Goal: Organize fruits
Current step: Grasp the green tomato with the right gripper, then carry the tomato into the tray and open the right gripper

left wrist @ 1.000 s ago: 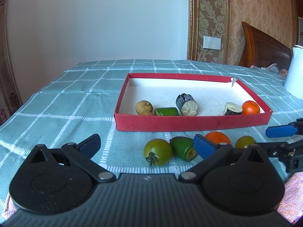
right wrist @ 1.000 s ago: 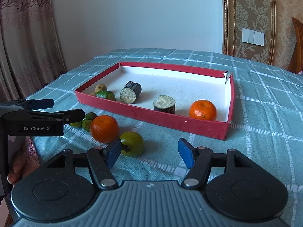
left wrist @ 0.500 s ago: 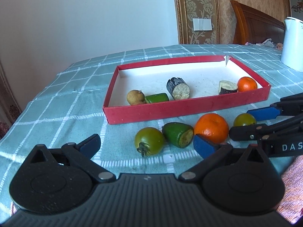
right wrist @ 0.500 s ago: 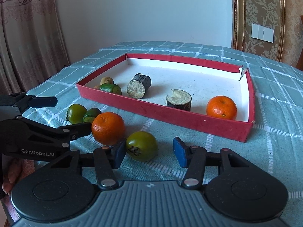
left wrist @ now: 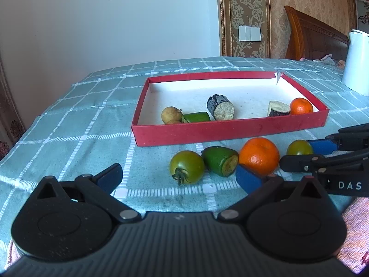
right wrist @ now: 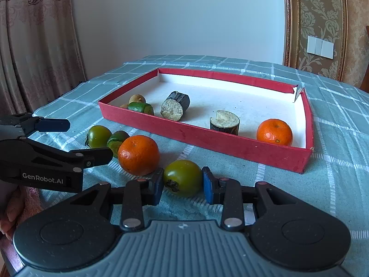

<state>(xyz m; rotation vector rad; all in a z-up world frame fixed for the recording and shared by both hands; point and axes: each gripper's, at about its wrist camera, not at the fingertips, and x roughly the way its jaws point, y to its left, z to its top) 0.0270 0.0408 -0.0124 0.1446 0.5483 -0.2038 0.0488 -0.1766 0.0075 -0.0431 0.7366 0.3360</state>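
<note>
On tablecloth, right fingers clamp green tomato.

Both wrist views face the red tray closely

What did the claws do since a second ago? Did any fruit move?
The right claw squeezed shut on the green tomato nearest it; before, that tomato lay off to one side of its wide-open fingers. The left claw stayed open and grabbed nothing. The orange, the other loose fruits and everything in the red box stayed put.
</note>
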